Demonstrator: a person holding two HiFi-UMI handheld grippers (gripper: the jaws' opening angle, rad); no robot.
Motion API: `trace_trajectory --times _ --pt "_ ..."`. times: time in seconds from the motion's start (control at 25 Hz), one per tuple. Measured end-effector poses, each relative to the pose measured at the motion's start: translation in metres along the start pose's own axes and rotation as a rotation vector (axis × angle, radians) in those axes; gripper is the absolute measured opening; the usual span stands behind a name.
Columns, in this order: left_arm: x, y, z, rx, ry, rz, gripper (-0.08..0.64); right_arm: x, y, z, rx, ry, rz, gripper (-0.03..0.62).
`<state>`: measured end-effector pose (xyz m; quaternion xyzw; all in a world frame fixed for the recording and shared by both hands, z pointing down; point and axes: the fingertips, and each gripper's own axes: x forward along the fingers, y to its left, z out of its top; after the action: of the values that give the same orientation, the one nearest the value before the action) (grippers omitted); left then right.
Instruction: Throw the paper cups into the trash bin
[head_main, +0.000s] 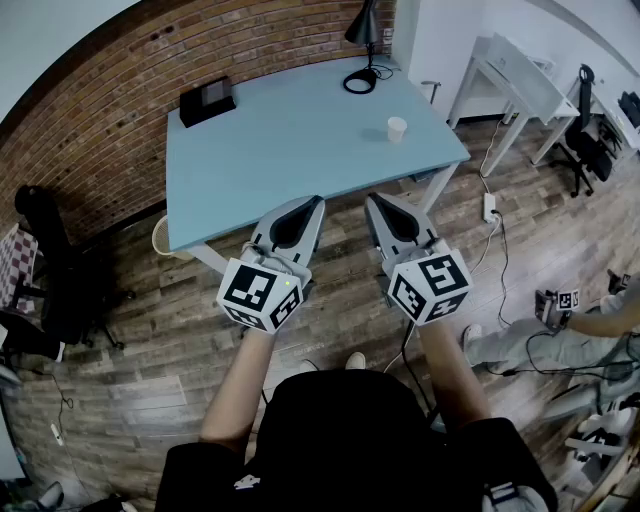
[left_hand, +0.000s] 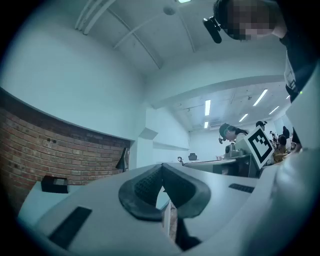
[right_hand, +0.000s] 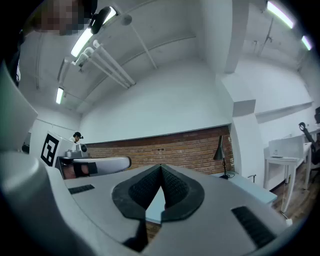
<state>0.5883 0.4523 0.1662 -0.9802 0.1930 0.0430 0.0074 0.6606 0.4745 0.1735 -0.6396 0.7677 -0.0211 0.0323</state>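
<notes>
Paper cup (head_main: 397, 128): one white cup, upright on the right part of the table top, near the right edge and well apart from both grippers.
Table (head_main: 290, 140): light blue top on white legs, with its far side against a brick wall (head_main: 95, 115).
Trash bin (head_main: 160, 236): round and pale, on the wooden floor (head_main: 150, 370) at the table's near left corner, partly tucked under the top and across the table from the cup.
Left gripper (head_main: 316, 202): held level in front of the person, tips over the table's near edge in the head view. Its jaws are clenched and its ribbed dark pads (left_hand: 145, 186) meet at the tip with nothing between them.
Right gripper (head_main: 370, 199): just beside the left one and also level. Its jaws are pressed together, pads (right_hand: 145, 187) touching at the tip, and it is empty.
Desk lamp (head_main: 365, 28): black, at the table's far right corner, its round base and cord lying on the top behind the cup.
Black device (head_main: 207, 100): a flat dark box on the far left of the table, close to the brick wall.
Office chair (head_main: 45, 255): black, on the floor left of the table.
White desk (head_main: 520, 75): beyond the table's right side, with another dark chair next to it.
Second person (head_main: 560, 340): at the head view's right edge, low to the floor, among cables.
</notes>
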Motion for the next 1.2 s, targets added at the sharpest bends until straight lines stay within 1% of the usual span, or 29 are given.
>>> trace_trajectory --times 0.12,0.28,0.48,0.92,1.2 --pt "-0.001 -0.003 0.001 0.000 -0.001 0.005 0.009 -0.003 0.004 -0.001 -0.002 -0.002 0.017 0.003" --pt "-0.002 -0.004 0.000 -0.004 0.001 0.008 0.009 -0.005 0.008 -0.005 -0.023 0.006 0.019 0.002" --pt "0.000 -0.011 -0.005 -0.008 0.010 0.018 0.009 -0.013 0.004 -0.008 -0.015 0.008 0.025 0.003" --pt "0.018 -0.031 -0.013 -0.006 0.030 0.045 0.009 -0.029 -0.023 -0.011 0.000 0.007 0.041 0.003" --pt "0.023 -0.046 -0.028 -0.004 0.051 0.050 0.009 -0.040 -0.036 -0.021 0.008 0.009 0.043 0.003"
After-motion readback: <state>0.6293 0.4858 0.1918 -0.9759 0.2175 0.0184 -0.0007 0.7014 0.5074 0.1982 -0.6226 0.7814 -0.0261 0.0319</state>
